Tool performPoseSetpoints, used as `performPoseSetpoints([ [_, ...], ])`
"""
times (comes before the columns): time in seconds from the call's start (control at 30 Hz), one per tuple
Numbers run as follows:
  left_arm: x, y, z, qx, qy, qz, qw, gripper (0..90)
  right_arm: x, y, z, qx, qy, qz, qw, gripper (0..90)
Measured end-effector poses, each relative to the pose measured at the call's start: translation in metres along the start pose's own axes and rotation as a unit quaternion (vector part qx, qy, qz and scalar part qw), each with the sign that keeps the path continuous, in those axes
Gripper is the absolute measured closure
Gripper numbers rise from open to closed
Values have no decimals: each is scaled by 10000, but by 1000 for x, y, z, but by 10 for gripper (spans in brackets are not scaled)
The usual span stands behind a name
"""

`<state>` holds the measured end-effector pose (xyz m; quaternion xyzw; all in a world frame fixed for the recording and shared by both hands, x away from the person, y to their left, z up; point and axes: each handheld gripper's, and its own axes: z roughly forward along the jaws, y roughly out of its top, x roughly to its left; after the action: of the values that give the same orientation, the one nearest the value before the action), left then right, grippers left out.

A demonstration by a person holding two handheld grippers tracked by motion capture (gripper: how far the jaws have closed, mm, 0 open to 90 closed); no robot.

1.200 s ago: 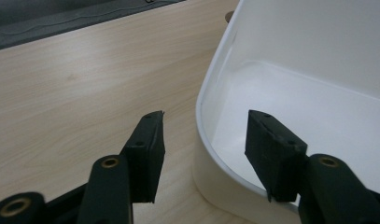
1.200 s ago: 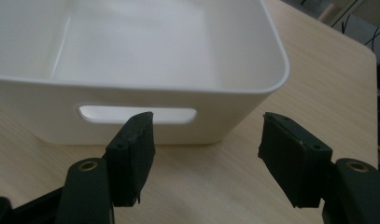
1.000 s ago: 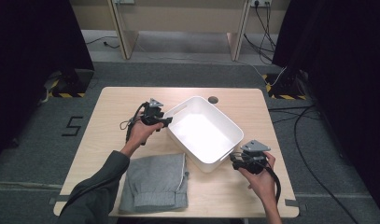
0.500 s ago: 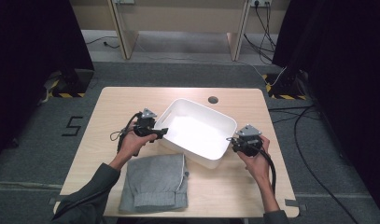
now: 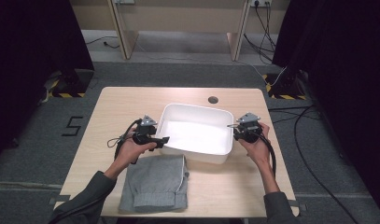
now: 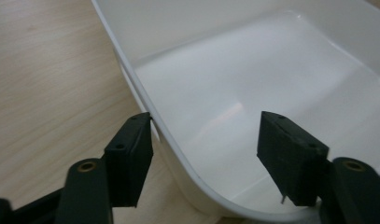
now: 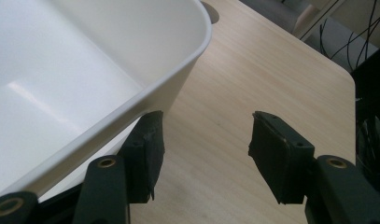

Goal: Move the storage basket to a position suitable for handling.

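A white plastic tub [image 5: 197, 135] stands empty in the middle of the wooden table [image 5: 122, 107]. At the tub's left end my left gripper [image 5: 163, 139] is open. In the left gripper view its jaws straddle the tub's rim [image 6: 131, 79], one outside the wall and one inside, so my left gripper [image 6: 204, 149] holds nothing. At the tub's right end my right gripper [image 5: 231, 126] is open too. In the right gripper view one jaw sits just under the tub's rim [image 7: 178, 79] outside the wall, and the other hangs over bare table, with my right gripper [image 7: 204, 149] empty.
A folded grey garment [image 5: 155, 182] lies near the table's front edge, just in front of the tub's left corner. A round cable hole [image 5: 213, 99] sits behind the tub. Cables trail on the floor at the right.
The tub has turned from a diagonal position to lie square with the table. My left gripper came nearer to the person and my right gripper moved farther away.
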<state>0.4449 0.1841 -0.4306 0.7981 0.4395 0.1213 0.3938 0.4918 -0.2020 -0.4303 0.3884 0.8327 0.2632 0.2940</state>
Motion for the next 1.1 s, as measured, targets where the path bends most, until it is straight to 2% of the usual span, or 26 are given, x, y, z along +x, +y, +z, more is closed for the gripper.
performPoseSetpoints([
  [0.1, 3, 2, -4, -72, -31, -21, 10000, 338, -4, 3, -5, 0, 37, 115, 9999, 445],
  [0.17, 8, 4, -7, -126, -16, -69, 9999, 335, -7, 3, -16, -56, -9, 422, 9991, 435],
  [0.23, 12, 5, -10, -177, 20, -149, 9997, 335, -6, 2, -29, -149, 77, 642, 9978, 421],
  [0.37, 16, 7, -12, -229, 63, -214, 9995, 335, 9, -2, -56, -393, 374, 842, 9950, 404],
  [0.43, 16, 6, -11, -184, 90, -176, 9996, 338, 25, -5, -69, -507, 650, 962, 9919, 411],
  [0.47, 16, 6, -11, -184, 90, -176, 9996, 338, 30, -7, -71, -517, 768, 967, 9910, 412],
  [0.5, 16, 6, -11, -171, 94, -164, 9997, 338, 30, -7, -71, -517, 768, 967, 9910, 412],
  [0.63, 20, 6, -11, -242, 149, -236, 9993, 338, 53, -16, -80, -388, 920, 932, 9906, 382],
  [0.67, 20, 6, -11, -253, 155, -259, 9992, 338, 58, -18, -81, -403, 958, 888, 9906, 364],
  [0.7, 21, 7, -11, -243, 172, -251, 9992, 338, 65, -23, -83, -534, 946, 946, 9896, 382],
  [0.83, 21, 8, -9, -254, 223, -228, 9992, 338, 67, -24, -84, -536, 929, 1020, 9890, 342],
  [0.9, 21, 8, -9, -292, 247, -267, 9989, 341, 68, -24, -88, -581, 1092, 1220, 9848, 297],
  [0.93, 22, 8, -10, -289, 239, -251, 9990, 342, 70, -25, -91, -689, 1149, 1280, 9827, 304],
  [0.97, 22, 7, -10, -279, 245, -248, 9990, 343, 75, -26, -98, -759, 1141, 1097, 9845, 290],
  [1.0, 22, 7, -10, -276, 243, -262, 9990, 343, 75, -26, -98, -759, 1141, 1097, 9845, 290],
  [1.03, 22, 6, -10, -255, 228, -261, 9991, 343, 80, -28, -98, -639, 1199, 957, 9861, 283],
  [1.07, 22, 6, -10, -255, 228, -261, 9991, 342, 80, -28, -98, -639, 1199, 957, 9861, 283],
  [1.1, 22, 6, -9, -259, 224, -281, 9990, 342, 82, -30, -95, -554, 1174, 874, 9877, 283],
])
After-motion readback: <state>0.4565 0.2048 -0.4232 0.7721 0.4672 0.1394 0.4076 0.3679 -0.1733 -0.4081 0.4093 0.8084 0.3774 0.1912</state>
